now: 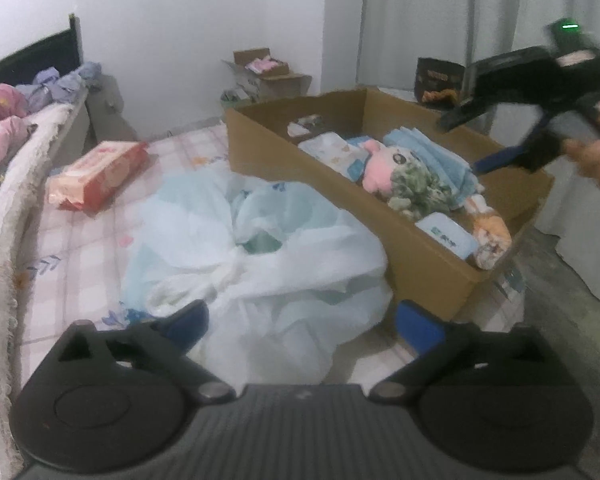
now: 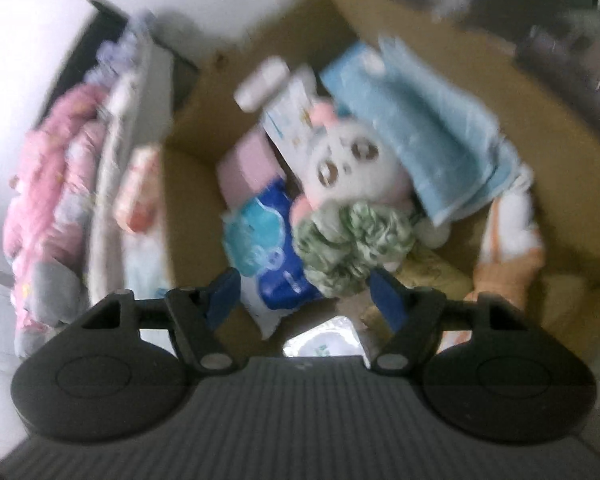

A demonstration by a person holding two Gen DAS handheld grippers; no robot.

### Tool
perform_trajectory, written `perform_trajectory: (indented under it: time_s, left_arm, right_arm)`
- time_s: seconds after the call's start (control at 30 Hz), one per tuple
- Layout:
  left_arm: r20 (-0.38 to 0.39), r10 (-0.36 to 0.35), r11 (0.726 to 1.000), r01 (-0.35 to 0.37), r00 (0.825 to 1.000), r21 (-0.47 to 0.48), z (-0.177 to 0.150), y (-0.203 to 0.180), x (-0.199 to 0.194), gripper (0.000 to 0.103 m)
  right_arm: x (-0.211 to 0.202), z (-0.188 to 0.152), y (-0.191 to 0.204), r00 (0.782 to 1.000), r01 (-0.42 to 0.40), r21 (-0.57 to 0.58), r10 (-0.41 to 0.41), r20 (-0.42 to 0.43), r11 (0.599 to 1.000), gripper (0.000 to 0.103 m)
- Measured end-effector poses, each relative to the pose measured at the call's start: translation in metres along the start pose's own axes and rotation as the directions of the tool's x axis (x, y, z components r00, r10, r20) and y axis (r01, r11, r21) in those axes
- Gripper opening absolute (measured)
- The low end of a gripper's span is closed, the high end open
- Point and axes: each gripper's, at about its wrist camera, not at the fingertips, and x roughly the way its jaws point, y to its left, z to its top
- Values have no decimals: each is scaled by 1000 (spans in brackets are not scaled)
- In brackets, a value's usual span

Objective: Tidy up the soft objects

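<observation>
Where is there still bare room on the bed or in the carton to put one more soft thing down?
On the checked sheet, between the red wipes pack and the crumpled white bag, there is bare space. Inside the cardboard box, only the far end beyond the pink plush doll shows bare bottom. Around the blue towel it is crowded.

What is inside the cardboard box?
The box holds a pink plush doll, a green scrunchie, a blue towel, a blue pack and an orange-white toy. Whatever lies beneath them is covered.
</observation>
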Motion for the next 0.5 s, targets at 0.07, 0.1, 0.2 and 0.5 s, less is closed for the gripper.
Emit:
perform_trajectory:
  time_s: [0.07,0.1,0.2,0.5]
  left_arm:
    - [11,20,1000,-20,1000,-7,1,0,-3,103]
    - [11,37,999,-37,999,-10,1,0,-4,103]
    - [3,91,996,-91,996,-14,3,-1,-8,103]
    - [22,181,982,-180,983,-52,7,-8,-29,103]
  right_arm:
    - [-30,-12,2,995,-34,-33,37,92,999,80]
    - [-48,-21,3,988,-41,-54,49,147,998,82]
    - [-88,-51,8,962,-12,-145,51,269,989,89]
    - [-132,-146,9,860,259,-193,-135,493,946,102]
